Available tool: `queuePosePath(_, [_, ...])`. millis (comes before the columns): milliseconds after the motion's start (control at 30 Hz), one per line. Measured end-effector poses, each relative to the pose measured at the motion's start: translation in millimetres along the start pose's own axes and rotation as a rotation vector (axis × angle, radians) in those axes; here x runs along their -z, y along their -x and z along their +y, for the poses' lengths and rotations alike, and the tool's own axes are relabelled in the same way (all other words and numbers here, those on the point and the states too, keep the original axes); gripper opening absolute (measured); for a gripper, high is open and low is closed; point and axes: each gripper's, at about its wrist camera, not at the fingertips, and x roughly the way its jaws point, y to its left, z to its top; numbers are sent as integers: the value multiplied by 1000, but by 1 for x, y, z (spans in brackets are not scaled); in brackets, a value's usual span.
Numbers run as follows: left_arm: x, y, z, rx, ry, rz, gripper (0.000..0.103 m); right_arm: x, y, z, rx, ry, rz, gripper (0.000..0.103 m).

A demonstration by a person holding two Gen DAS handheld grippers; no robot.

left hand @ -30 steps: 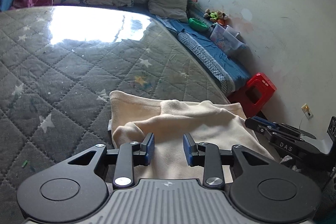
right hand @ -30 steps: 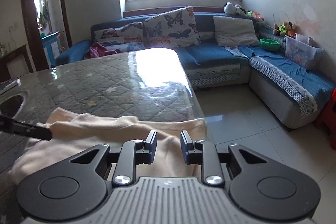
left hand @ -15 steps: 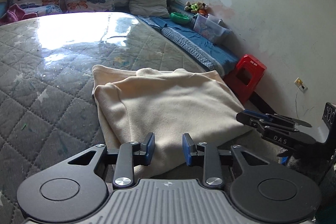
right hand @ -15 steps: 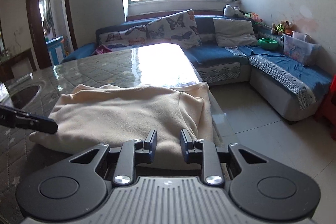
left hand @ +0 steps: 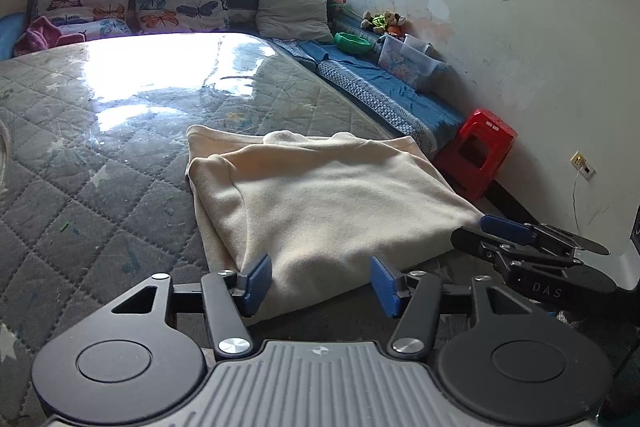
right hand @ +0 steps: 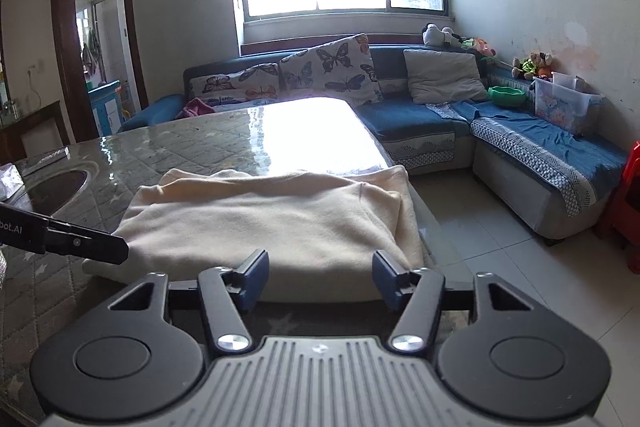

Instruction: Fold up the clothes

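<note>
A cream garment lies folded into a rough rectangle near the corner of the quilted table. In the left wrist view my left gripper is open, its blue pads just short of the garment's near edge, nothing between them. My right gripper shows from the side by the garment's right corner. In the right wrist view the same garment lies flat ahead, and the right gripper is open at its near edge, holding nothing. The left gripper pokes in from the left, beside the cloth.
A blue corner sofa with butterfly cushions runs behind and right of the table. A red stool stands by the wall. A dark round dish sits on the table's left. Tiled floor lies to the right.
Both grippers have opened wider and drawn back toward the table's near edge. The garment, bunched at the fingers a second ago, now lies flat and folded.
</note>
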Motion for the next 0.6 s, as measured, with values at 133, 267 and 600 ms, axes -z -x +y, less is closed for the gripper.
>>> queuePosePath(133, [6,6,-4,-34,-26,-6,75,5,5,6,-5,-7,6,81])
queuePosePath(267, [13,10,-4,-65,-28,-9,85,10,11,13,-5,-12,10,90])
queuePosePath(600, [29,23,-5,-109,-42,-40,100,20,23,30,4,-2,19,103])
